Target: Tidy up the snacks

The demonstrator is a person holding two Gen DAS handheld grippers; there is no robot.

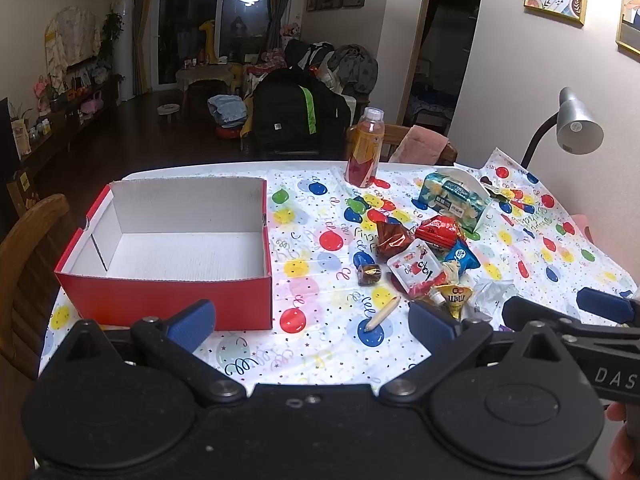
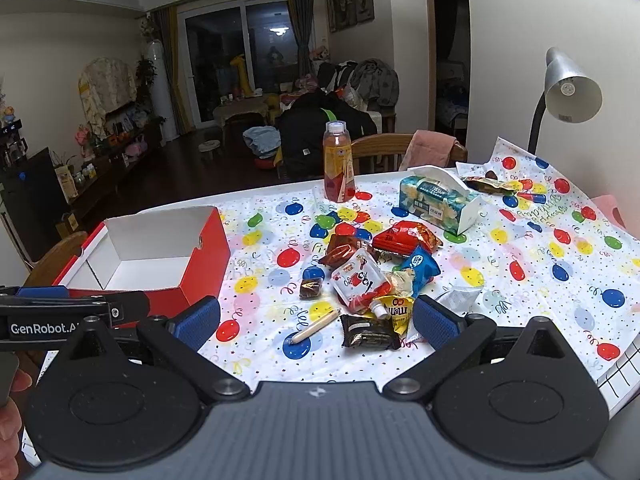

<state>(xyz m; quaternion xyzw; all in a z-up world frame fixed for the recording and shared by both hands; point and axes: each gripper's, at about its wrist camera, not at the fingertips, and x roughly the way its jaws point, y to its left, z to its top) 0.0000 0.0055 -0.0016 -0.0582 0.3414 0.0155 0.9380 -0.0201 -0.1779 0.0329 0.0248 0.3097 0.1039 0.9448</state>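
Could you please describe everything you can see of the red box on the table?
The red box is an open-topped rectangular carton, seemingly corrugated cardboard, red outside and white inside. It sits upright and empty on the balloon-print tablecloth, left of the snack pile. A folded flap lines its left inner wall, and small notches mark its side rims. Nothing touches it but the cloth.

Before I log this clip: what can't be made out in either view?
- Red cardboard box, right wrist view: near floor hidden by its front wall and the left tool.
- Black wrapped snack: absent from left wrist view.
- Small print on the blue tissue pack: too small.
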